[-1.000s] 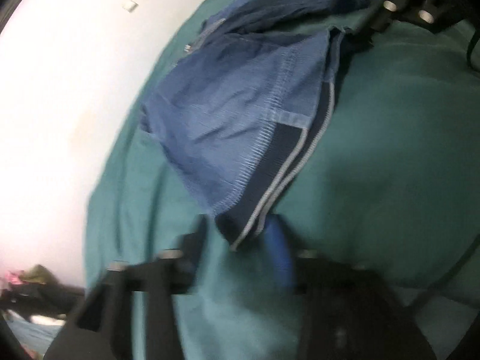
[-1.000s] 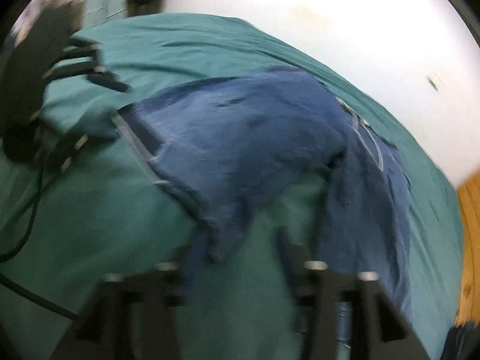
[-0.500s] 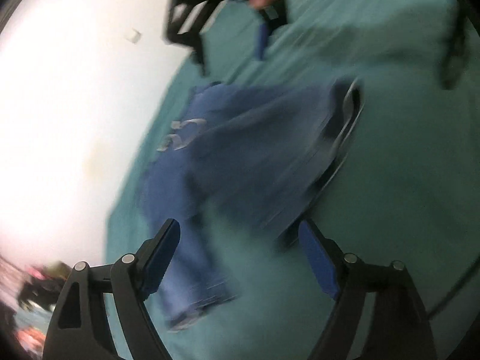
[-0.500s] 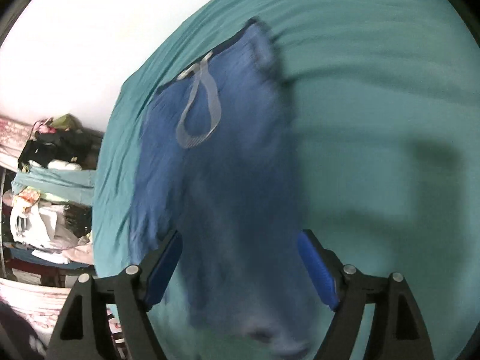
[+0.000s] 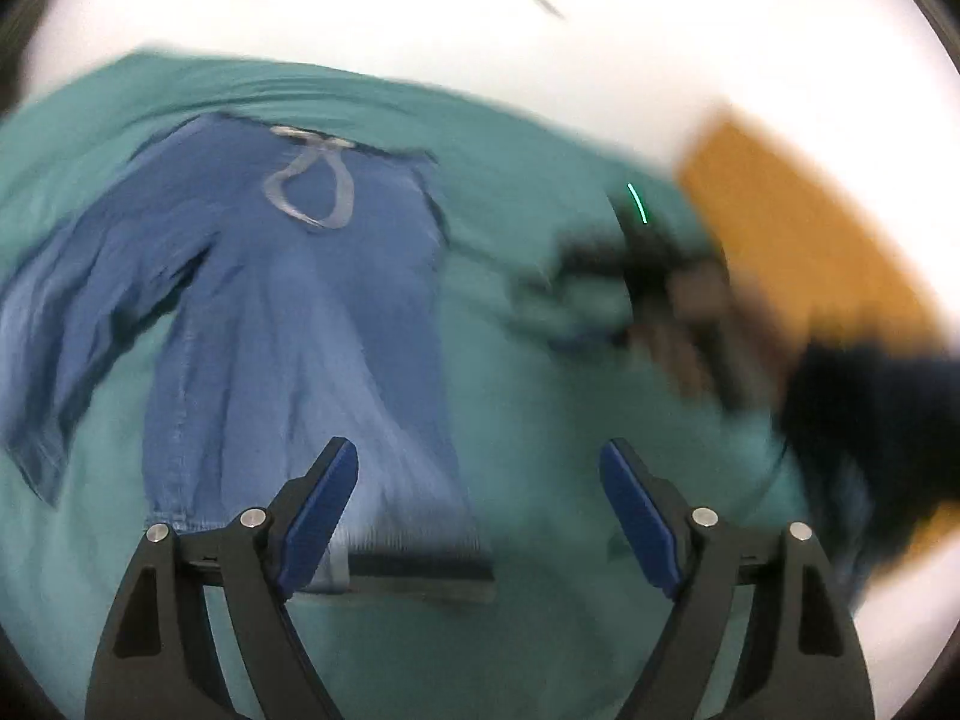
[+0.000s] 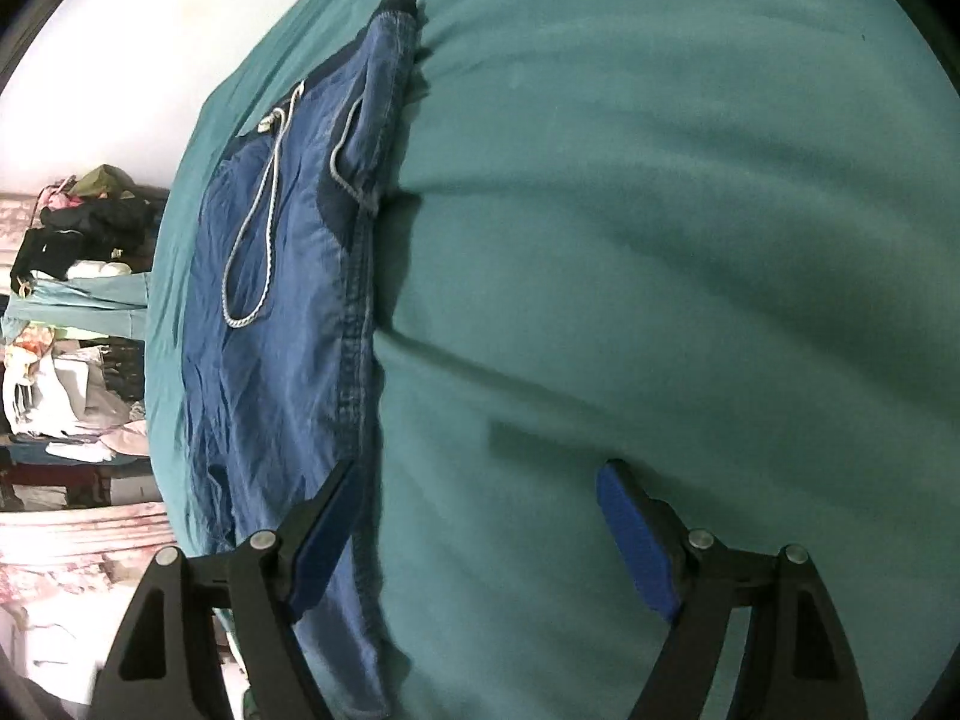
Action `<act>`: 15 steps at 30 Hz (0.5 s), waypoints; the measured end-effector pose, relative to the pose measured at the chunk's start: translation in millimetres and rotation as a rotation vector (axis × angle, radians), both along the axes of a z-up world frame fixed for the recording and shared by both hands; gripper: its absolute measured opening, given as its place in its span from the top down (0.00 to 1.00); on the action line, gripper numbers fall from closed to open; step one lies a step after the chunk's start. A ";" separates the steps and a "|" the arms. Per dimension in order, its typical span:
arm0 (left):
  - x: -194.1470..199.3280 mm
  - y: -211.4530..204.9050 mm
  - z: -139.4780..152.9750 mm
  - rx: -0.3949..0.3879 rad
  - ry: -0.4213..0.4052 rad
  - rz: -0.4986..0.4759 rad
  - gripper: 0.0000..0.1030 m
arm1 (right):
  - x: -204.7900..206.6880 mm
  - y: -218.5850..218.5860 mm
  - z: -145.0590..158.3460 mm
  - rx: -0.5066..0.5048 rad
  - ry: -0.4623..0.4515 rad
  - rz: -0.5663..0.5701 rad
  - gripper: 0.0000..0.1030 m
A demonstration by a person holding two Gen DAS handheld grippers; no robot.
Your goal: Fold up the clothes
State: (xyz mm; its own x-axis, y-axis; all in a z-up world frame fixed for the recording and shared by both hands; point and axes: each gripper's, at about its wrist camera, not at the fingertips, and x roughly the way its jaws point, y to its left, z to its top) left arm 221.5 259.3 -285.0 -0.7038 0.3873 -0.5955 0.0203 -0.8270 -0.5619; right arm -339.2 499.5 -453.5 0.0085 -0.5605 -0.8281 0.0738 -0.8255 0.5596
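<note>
Both grippers' fingers have just spread wide, releasing the blue trousers.

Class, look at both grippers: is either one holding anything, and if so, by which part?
Nothing is held. The left gripper and right gripper both stand open above the blue drawstring trousers lying on the green sheet.

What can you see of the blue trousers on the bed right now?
The blue trousers lie spread on the teal bedsheet, unfolded and wrinkled. They look like soft, denim-like cloth with stitched side seams, a darker waistband and a pale drawstring looped loose over the front. In the left wrist view one leg splays off to the side while the other runs toward the camera, its hem dark. Neither gripper holds them; the sheet alone touches them.
</note>
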 end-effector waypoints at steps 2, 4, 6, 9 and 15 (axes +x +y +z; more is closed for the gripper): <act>-20.7 -12.7 -7.7 -0.065 -0.044 0.163 0.17 | -3.7 1.0 -2.9 0.005 0.022 0.004 0.24; -51.5 16.2 -24.1 -0.344 -0.161 0.124 0.18 | -8.4 -3.8 -6.2 0.013 0.036 0.016 0.24; -76.5 72.9 -47.8 -0.703 -0.255 -0.013 0.18 | -9.6 -7.5 -4.0 0.025 0.060 0.025 0.24; -47.1 155.2 -58.7 -1.108 -0.135 -0.232 0.17 | -10.9 -12.8 5.2 0.063 0.112 0.049 0.24; -5.9 210.8 -92.9 -1.302 -0.129 -0.379 0.17 | -37.2 2.3 11.1 -0.148 0.061 -0.034 0.24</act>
State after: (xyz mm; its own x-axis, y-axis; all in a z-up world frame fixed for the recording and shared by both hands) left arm 215.6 470.1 -377.9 -0.5926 -0.3450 -0.7279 -0.3323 -0.7184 0.6111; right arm -376.4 501.9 -442.4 -0.0605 -0.6759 -0.7345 0.0849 -0.7367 0.6709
